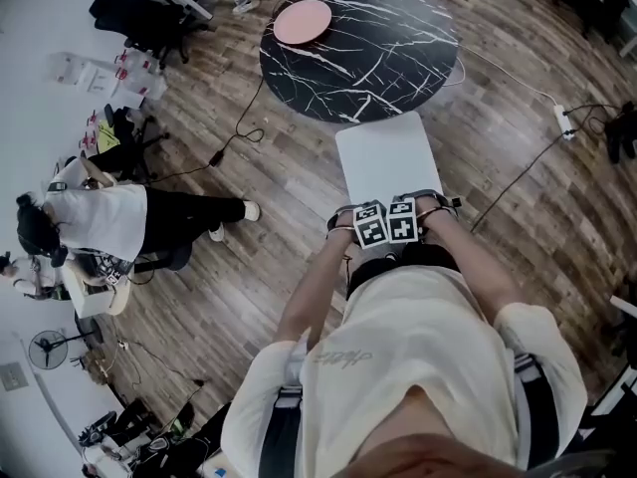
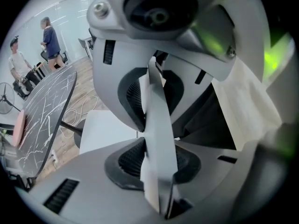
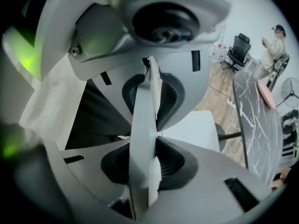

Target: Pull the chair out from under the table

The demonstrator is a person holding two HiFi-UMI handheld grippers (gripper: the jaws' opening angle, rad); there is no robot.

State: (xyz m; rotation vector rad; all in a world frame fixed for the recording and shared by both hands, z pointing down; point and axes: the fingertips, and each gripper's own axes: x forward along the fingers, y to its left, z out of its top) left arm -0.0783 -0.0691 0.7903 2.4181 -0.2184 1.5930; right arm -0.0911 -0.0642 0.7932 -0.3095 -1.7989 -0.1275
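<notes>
The white chair (image 1: 386,157) stands on the wood floor in front of me, its seat's far edge just at the rim of the round black marble table (image 1: 358,48). Both grippers hang side by side over the chair's backrest, pointing steeply down. My left gripper (image 1: 370,224) is shut on the thin top edge of the backrest (image 2: 158,120), which runs upright between its pads. My right gripper (image 1: 403,219) clamps the same backrest edge (image 3: 140,125) beside it. The seat (image 2: 105,129) shows beyond the jaws, also as the seat (image 3: 194,129) in the right gripper view.
A pink round plate (image 1: 302,21) lies on the table. Cables trail over the floor at left (image 1: 234,142) and right (image 1: 528,162), with a power strip (image 1: 563,119). A person (image 1: 109,219) sits at far left near a black office chair (image 1: 139,13).
</notes>
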